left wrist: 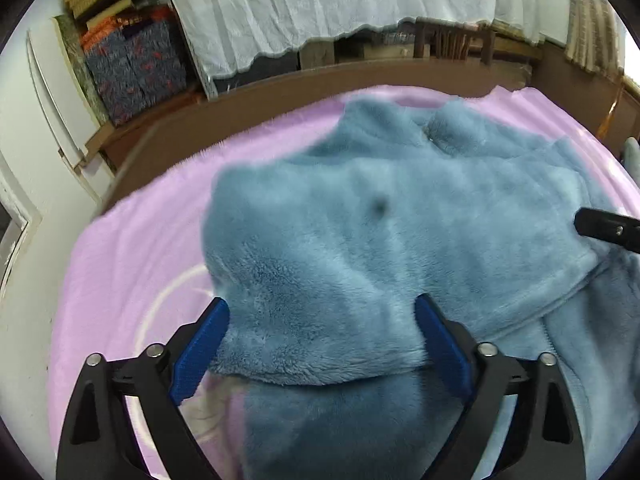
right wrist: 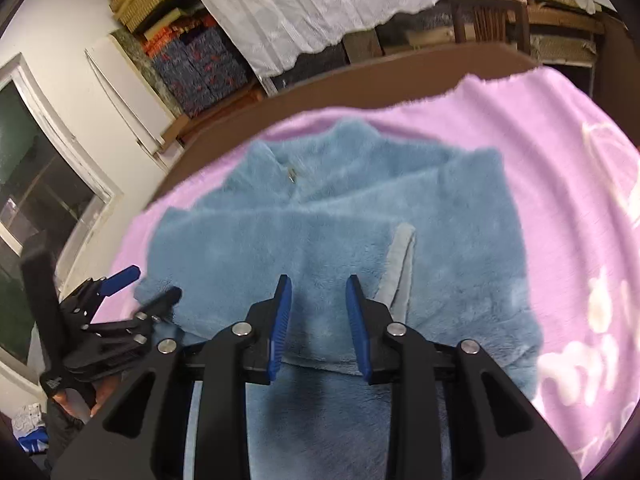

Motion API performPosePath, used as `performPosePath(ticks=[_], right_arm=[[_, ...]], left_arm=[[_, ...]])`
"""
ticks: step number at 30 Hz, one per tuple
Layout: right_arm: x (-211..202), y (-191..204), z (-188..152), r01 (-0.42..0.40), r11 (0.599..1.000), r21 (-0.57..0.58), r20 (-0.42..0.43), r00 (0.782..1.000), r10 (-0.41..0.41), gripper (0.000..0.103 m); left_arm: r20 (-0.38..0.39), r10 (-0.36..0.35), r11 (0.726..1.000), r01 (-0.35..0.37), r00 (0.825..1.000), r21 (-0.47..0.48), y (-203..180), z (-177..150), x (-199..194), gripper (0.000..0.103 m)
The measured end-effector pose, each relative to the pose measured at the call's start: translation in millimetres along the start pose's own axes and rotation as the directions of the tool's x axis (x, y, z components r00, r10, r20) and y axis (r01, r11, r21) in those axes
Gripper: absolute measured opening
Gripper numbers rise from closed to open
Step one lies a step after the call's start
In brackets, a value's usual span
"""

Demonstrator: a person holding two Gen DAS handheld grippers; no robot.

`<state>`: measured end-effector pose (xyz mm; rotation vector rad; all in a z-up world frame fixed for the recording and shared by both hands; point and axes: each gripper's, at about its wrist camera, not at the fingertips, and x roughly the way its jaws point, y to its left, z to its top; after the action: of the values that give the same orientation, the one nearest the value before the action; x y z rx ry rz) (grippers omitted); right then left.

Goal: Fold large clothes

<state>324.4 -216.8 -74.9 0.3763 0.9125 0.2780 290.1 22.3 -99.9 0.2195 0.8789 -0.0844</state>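
Observation:
A fluffy blue fleece jacket (left wrist: 360, 220) lies partly folded on a pink blanket (left wrist: 132, 240), collar at the far side. It also shows in the right wrist view (right wrist: 332, 216), with a grey cuff strip (right wrist: 398, 268) on top. My left gripper (left wrist: 322, 312) is open, its blue fingers wide apart on either side of a folded edge of the jacket. It also shows at the left of the right wrist view (right wrist: 148, 284). My right gripper (right wrist: 318, 292) is open over the jacket's near part, holding nothing. Its black tip shows at the right edge of the left wrist view (left wrist: 608, 228).
The pink blanket (right wrist: 560, 200) covers a brown table (left wrist: 280, 88). Behind it hang white curtains (left wrist: 320, 8); stacked boxes and fabric (left wrist: 132, 60) stand at the back left. A wooden chair (right wrist: 488, 20) is at the back right. A window (right wrist: 24, 184) is on the left.

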Motion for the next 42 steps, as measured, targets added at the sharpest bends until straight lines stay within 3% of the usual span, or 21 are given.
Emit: performPosePath(ticks=[6, 10, 11, 14, 17, 23, 27, 29, 35, 42], right_arm=[[3.7, -25.4, -0.7, -0.065, 0.994, 0.086, -0.024, 0.997, 0.067, 0.016], [-24.4, -29.4, -5.9, -0.059, 0.994, 0.091, 0.030, 0.998, 0.057, 0.023], [-30.4, -31.8, -6.8, -0.055, 0.995, 0.086, 0.046, 0.998, 0.051, 0.028], [-54.7, -41.6, -16.8, -0.053, 0.994, 0.092, 0.078, 0.996, 0.046, 0.028], [-73.8, -56.0, -32.0, -0.063, 0.992, 0.109, 0.074, 0.996, 0.055, 0.029], [-93.8, -82.9, -55.1, -0.071, 0.987, 0.141, 0.044, 0.997, 0.065, 0.038], [-86.8, -95.2, -57.3, -0.095, 0.977, 0.191, 0.017, 0.995, 0.093, 0.038], [-81.1, -98.6, -56.0, -0.103, 0.973, 0.208, 0.003, 0.995, 0.104, 0.038], [-68.7, -99.9, -62.0, -0.122, 0.966, 0.226, -0.051, 0.989, 0.137, 0.038], [-81.0, -93.5, -84.9, -0.168, 0.960, 0.224, -0.058, 0.981, 0.185, 0.041]], left_arm=[[-0.017, -0.057, 0.997, 0.056, 0.998, -0.049, 10.3, -0.7, 6.0, 0.100], [0.019, -0.047, 0.996, 0.049, 0.999, -0.070, 20.9, -2.7, -12.9, 0.100], [0.029, -0.053, 0.995, 0.055, 0.998, -0.086, 26.5, -3.2, -18.6, 0.099], [0.047, -0.099, 0.982, 0.105, 0.994, -0.155, 45.3, -6.1, -33.4, 0.099], [0.025, -0.146, 0.968, 0.148, 0.989, -0.205, 57.6, -17.8, -40.0, 0.099], [-0.051, -0.186, 0.956, 0.169, 0.981, -0.239, 65.8, -38.5, -34.1, 0.099], [-0.074, -0.246, 0.944, 0.222, 0.966, -0.242, 61.4, -40.4, -29.3, 0.096], [-0.094, -0.263, 0.943, 0.235, 0.960, -0.236, 56.9, -41.2, -25.0, 0.090], [-0.105, -0.252, 0.952, 0.227, 0.962, -0.207, 49.5, -47.7, -26.5, 0.086], [-0.111, -0.268, 0.953, 0.246, 0.957, -0.176, 44.8, -77.0, -51.6, 0.085]])
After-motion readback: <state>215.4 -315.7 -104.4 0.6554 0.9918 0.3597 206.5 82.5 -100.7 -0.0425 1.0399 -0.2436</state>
